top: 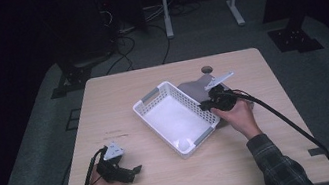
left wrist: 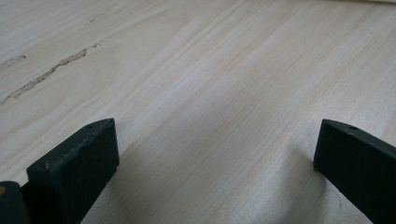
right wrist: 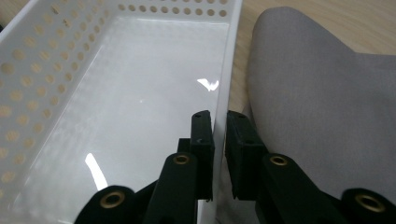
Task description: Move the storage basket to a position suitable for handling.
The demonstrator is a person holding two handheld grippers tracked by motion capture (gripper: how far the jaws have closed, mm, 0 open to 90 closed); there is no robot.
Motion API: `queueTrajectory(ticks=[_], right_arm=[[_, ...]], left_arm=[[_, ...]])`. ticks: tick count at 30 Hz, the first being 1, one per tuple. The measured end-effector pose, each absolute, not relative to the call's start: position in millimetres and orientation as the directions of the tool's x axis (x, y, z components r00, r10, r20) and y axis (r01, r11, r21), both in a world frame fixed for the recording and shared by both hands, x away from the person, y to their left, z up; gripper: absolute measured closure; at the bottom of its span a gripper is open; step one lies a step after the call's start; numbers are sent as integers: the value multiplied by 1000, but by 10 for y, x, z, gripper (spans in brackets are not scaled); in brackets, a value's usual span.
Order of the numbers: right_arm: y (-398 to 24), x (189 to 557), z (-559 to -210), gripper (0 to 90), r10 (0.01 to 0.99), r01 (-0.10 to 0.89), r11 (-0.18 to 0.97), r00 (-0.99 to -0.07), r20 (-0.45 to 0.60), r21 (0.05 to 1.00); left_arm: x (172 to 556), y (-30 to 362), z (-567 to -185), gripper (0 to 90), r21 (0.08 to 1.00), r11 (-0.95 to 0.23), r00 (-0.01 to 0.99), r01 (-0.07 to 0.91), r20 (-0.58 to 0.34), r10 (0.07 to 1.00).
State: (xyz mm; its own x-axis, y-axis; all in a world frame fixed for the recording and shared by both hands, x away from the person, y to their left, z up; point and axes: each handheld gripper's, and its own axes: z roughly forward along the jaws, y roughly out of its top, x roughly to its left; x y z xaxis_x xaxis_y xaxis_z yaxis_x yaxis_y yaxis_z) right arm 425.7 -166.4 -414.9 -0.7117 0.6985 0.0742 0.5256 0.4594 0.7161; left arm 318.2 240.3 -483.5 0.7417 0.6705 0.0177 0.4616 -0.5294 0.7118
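A white perforated basket (top: 156, 116) with grey handles lies slantwise in the middle of the wooden table (top: 115, 85), with nothing inside it. My right gripper (top: 203, 104) is shut on the basket's right-hand wall (right wrist: 225, 84), one jaw inside the basket and one outside. A grey cloth (right wrist: 317, 102) lies against the outer side of that wall, beside the outer jaw. My left gripper (top: 137, 169) rests near the table's front left, its jaws wide open over bare wood (left wrist: 210, 107) with nothing between them.
A small round hole (top: 207, 69) sits in the tabletop near the far edge behind the cloth. Black cables trail from both grippers across the table. Beyond the table are a metal stand and dark floor with wires.
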Motion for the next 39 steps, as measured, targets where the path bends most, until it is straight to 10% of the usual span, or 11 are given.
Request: queueTrajectory(ticks=[39], right_arm=[[-1597,3556,-4102,835,693,544,500,-718,66,674]], left_arm=[[3182,2401,-4836,0,714,-527,741,461,17,671]])
